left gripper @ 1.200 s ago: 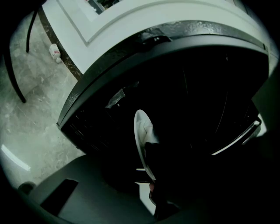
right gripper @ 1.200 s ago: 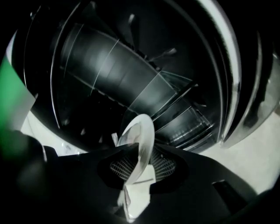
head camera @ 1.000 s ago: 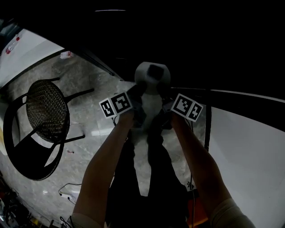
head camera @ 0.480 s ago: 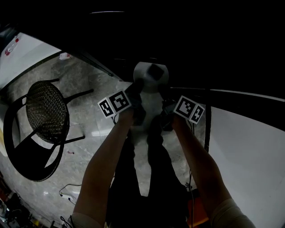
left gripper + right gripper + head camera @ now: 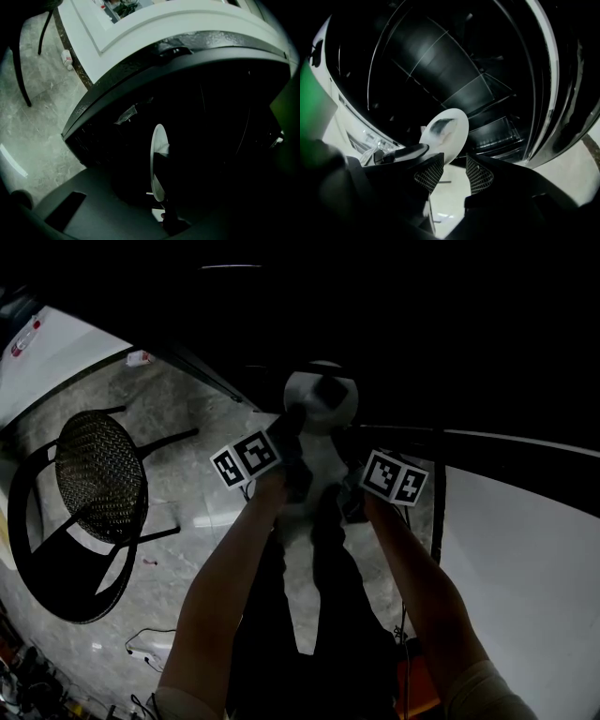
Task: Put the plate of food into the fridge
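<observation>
- The white round plate [image 5: 322, 393] hangs in the air at the mouth of the dark, open fridge [image 5: 487, 93], above the floor. It is held tilted, so the left gripper view sees it almost edge-on.
- A patch of dark food [image 5: 438, 125] lies on the plate's upper face.
- Behind the plate, the right gripper view shows the fridge's black cavity with wire shelves and a clear drawer. The cavity is too dark to tell whether the plate has crossed the threshold.
- The left gripper [image 5: 168, 220] has its jaws pressed together. They appear to pinch the plate's near rim, though the contact itself is lost in shadow.
- The right gripper [image 5: 453, 164] has just been opening its jaws. Its two mesh-faced pads [image 5: 429, 173] stand well spread with nothing between them, and the plate's rim sits just beyond their tips.
- In the head view both bare forearms [image 5: 220, 596] reach forward side by side, and each gripper's black-and-white marker cube [image 5: 394, 476] sits just short of the plate.
- Under the arms lies a grey marbled stone floor [image 5: 187, 399].
- To the left stands a black metal chair with a round woven seat [image 5: 98, 486], well apart from the plate.
</observation>
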The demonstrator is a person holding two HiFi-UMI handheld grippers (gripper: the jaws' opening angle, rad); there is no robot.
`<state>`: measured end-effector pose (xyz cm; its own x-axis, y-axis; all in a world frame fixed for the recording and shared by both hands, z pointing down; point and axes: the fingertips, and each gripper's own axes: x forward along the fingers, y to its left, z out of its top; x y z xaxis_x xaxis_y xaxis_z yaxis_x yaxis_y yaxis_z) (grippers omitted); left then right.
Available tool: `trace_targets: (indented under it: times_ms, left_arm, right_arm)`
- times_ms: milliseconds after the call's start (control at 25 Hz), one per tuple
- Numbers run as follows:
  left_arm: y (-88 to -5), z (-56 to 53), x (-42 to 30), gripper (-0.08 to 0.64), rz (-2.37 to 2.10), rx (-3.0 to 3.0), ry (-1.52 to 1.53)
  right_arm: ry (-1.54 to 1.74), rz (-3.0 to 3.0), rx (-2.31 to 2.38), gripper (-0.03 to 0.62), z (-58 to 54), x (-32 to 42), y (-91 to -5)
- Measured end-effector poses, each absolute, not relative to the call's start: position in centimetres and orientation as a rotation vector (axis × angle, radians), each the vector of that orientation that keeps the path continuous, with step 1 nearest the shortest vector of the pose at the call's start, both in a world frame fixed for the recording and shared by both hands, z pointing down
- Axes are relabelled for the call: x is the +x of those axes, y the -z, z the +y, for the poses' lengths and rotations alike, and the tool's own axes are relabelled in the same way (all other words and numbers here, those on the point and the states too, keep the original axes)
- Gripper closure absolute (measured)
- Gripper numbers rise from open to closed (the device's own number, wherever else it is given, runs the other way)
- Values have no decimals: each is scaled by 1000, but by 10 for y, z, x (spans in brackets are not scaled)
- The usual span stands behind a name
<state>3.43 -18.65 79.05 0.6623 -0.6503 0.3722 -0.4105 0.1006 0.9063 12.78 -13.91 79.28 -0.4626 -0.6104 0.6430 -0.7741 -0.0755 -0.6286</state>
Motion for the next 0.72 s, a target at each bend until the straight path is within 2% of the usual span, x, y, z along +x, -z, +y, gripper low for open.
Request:
trace_targets:
  times_ms: [600,720]
  left_arm:
    - [-797,-190,39,541,-912,1464,291]
    - [-798,-193,39,540,-904,1466,279]
  right_arm:
    - [-1580,-2060,1515,461,-141,113,-790]
    - [-1597,-2038,1553,491,-145,115,-791]
